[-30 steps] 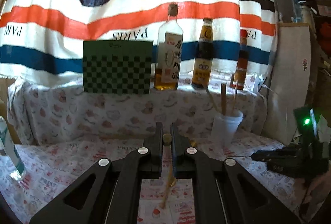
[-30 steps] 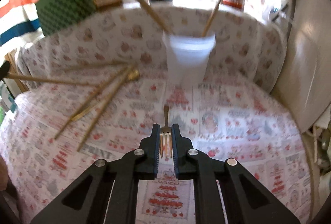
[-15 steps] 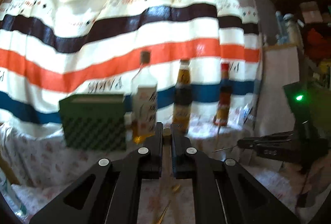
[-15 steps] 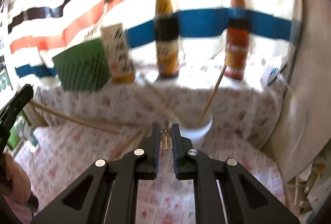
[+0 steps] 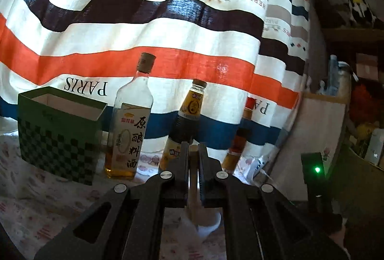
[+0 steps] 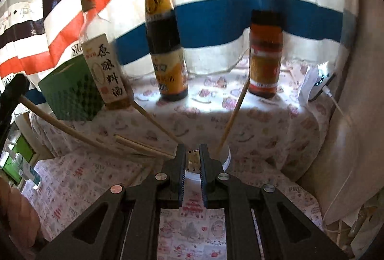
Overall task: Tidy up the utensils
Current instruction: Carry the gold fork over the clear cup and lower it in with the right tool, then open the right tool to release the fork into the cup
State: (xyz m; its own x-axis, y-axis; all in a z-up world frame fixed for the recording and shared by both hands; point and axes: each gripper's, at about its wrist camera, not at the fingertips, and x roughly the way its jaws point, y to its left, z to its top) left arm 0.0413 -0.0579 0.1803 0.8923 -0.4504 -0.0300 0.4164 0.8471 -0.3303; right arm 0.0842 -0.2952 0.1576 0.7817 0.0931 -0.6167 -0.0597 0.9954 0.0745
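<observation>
The left tongs are pressed together on a wooden chopstick, which runs between the jaws with its blunt end just past the tips and its shaft dropping below them toward the white cup that sits directly beneath and a little ahead. The right tongs pinch a metal fork, its tines showing in the narrow gap between the ribbed pads, right over the near rim of the same white cup. Two chopsticks already stand in that cup, one leaning away to the left of the right tongs, the other leaning to the right. Further left, a loose pair of chopsticks lies on the printed cloth of the surface, and the chopstick held by the other tongs crosses above them. Beyond the cup, on the raised cloth-covered ledge, stand three bottles: a clear one with amber liquid ahead and left of the left tongs, a dark one with a yellow label straight ahead, and a red-capped one to the right. A green checkered box sits furthest left on that ledge, open at the top. A striped curtain hangs behind everything.
</observation>
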